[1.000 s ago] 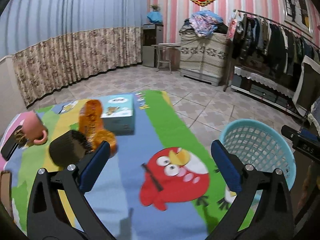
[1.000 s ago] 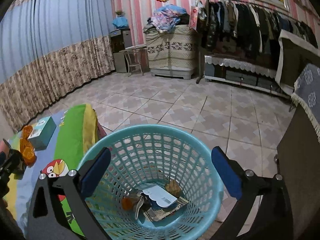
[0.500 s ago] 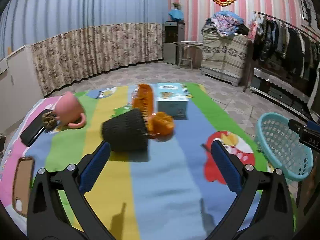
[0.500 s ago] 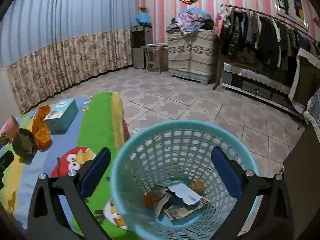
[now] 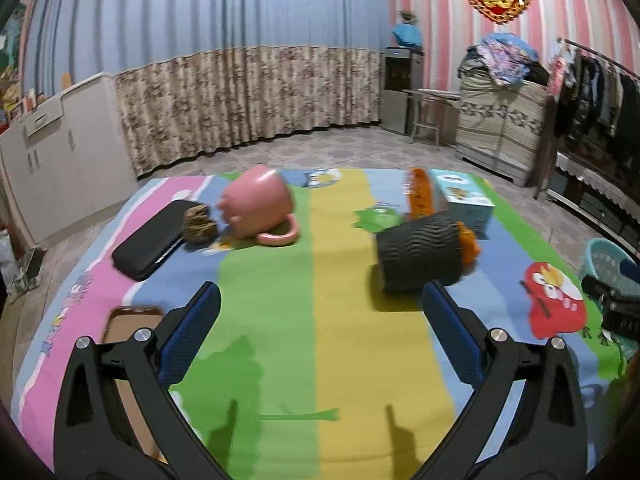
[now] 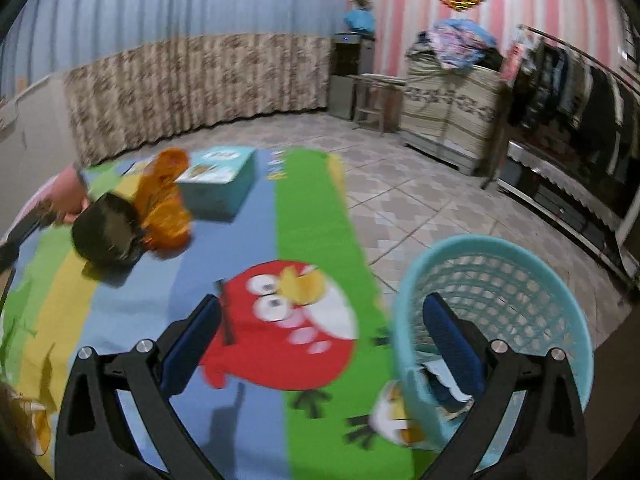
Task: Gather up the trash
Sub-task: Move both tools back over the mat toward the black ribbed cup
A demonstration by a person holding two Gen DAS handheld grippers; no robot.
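my fingers (image 5: 188,336): blue pads, matt; black matt plastic arms, shiny metal screws
mat (image 5: 344,320): printed cloth, smooth, matt
mug (image 5: 256,204): pink, glossy, ceramic-looking
cup (image 5: 418,258): black, ribbed, matt sleeve
wrapper (image 6: 164,200): orange, crinkled, shiny film
basket (image 6: 532,252): turquoise plastic lattice, lower right
box (image 5: 464,200): smooth printed card

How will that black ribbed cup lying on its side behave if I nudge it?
The black ribbed cup lies on its side on the mat, so it will probably roll. It looks like light corrugated paper, likely crushable. The orange wrapper beside it may shift too.
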